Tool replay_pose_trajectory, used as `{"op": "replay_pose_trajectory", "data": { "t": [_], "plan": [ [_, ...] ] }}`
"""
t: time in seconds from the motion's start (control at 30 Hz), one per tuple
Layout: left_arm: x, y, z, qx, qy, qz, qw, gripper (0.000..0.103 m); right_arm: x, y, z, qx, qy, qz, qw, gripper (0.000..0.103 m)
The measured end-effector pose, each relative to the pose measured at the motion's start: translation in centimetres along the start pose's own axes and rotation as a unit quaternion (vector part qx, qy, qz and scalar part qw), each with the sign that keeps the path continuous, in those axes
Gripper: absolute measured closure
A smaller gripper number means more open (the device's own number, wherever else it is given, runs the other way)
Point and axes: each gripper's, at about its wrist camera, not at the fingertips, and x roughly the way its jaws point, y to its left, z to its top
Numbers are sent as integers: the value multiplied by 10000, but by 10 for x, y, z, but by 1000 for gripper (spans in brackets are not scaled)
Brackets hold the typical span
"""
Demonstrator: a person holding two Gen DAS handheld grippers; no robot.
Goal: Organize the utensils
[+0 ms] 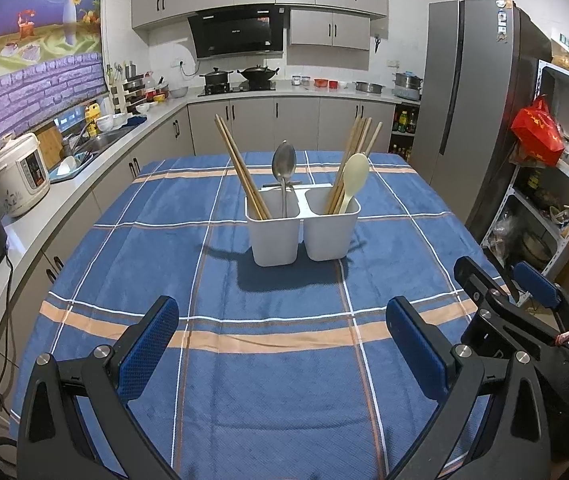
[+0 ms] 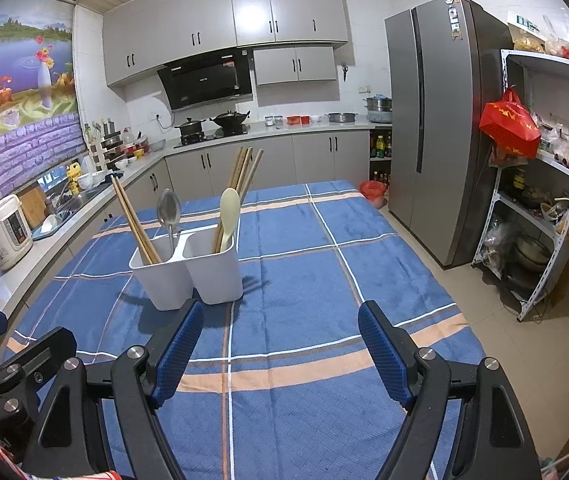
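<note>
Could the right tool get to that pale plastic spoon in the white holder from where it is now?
Probably yes. The right tool is open and empty, and only bare blue checked tablecloth lies between it and the white two-compartment holder. The pale plastic spoon stands beside wooden chopsticks, which might crowd the grip.

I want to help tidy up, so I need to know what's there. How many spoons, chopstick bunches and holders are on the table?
Spoons: 2, a metal spoon and a cream spoon
Chopstick bunches: 2, the left bunch and the right bunch; single sticks overlap too much to count
Holders: 1, the white holder
Total: 5
</note>
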Motion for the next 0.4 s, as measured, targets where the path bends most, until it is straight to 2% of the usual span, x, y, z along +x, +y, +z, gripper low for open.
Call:
{"op": "replay_pose_trajectory", "data": {
  "t": [0.4],
  "plan": [
    [26, 0, -3, -94, 357, -31, 9993, 0, 19, -4, -3, -54, 265, -37, 9996, 19]
  ]
}}
